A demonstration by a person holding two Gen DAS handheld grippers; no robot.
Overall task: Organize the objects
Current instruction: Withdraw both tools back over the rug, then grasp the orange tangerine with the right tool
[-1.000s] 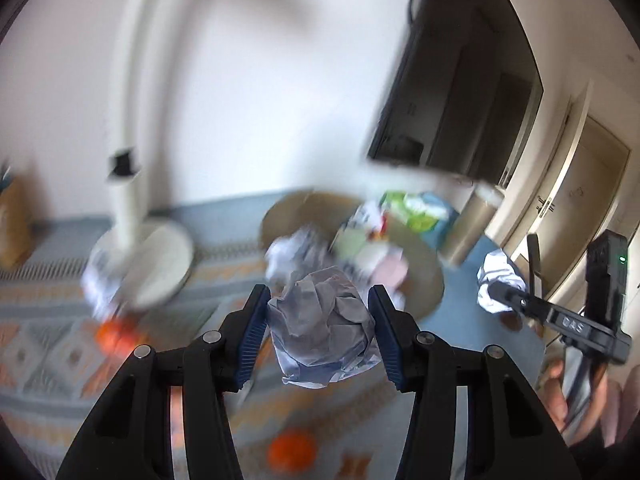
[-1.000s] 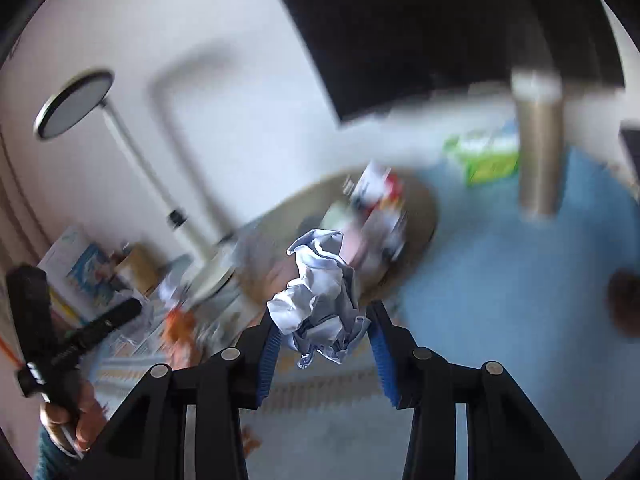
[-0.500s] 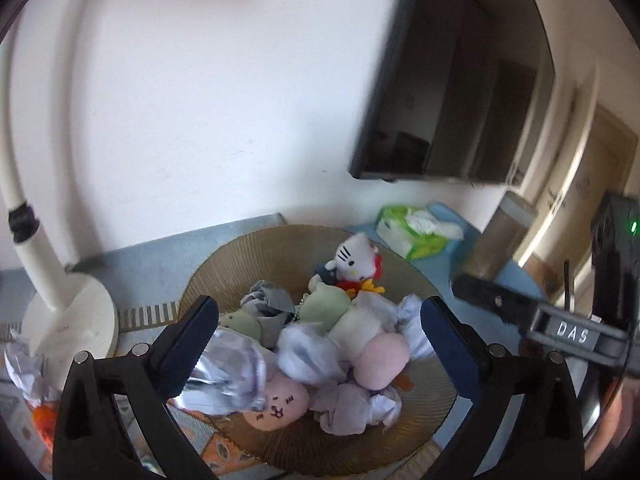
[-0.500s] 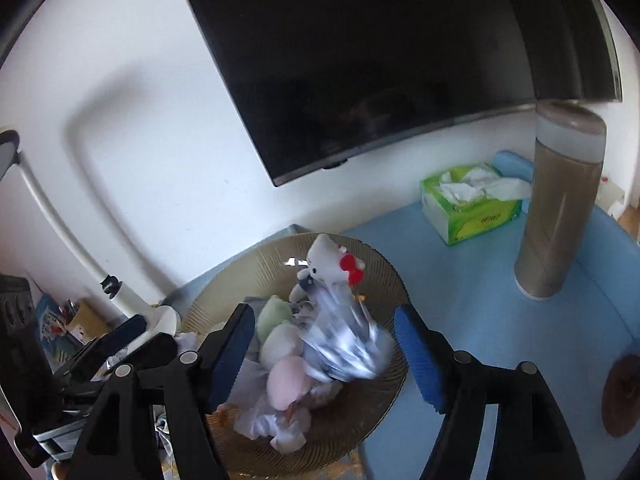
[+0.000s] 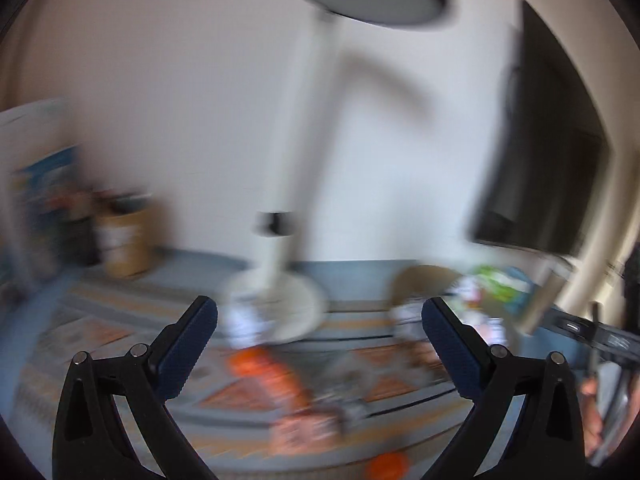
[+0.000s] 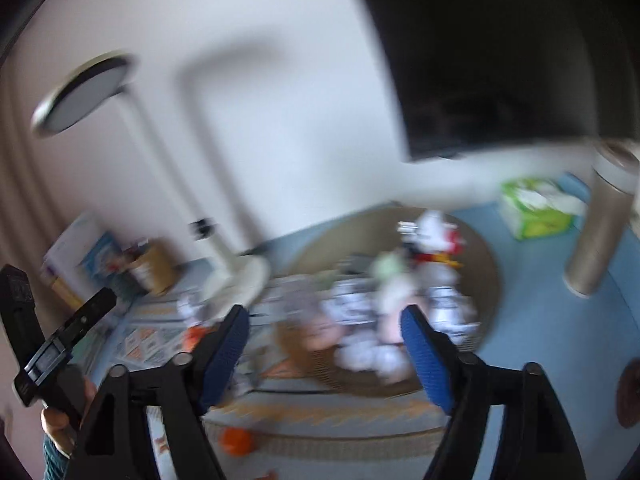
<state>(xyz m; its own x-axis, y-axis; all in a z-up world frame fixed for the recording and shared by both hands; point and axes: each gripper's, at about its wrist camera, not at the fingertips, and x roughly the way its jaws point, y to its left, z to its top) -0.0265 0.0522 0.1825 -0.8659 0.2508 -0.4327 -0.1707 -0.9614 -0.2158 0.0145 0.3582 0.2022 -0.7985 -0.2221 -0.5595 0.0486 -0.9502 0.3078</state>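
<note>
The left gripper (image 5: pixel 320 326) has its fingers (image 5: pixel 185 350) spread wide with nothing between them. Beyond them, through heavy blur, a white lamp base (image 5: pixel 276 304); ahead, perhaps orange toys (image 5: pixel 264 368) on the patterned surface (image 5: pixel 100 332).

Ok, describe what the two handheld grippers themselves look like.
Both the left gripper and the right gripper have black plastic arms with silver rivets and ribbed blue pads. The left one's black handle carries a small label, too blurred to read.

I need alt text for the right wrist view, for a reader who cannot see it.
The right gripper, its jaws opening with nothing between them, points at a round woven tray heaped with soft toys and crumpled paper. A green tissue box stands behind; the picture is blurred.
</note>
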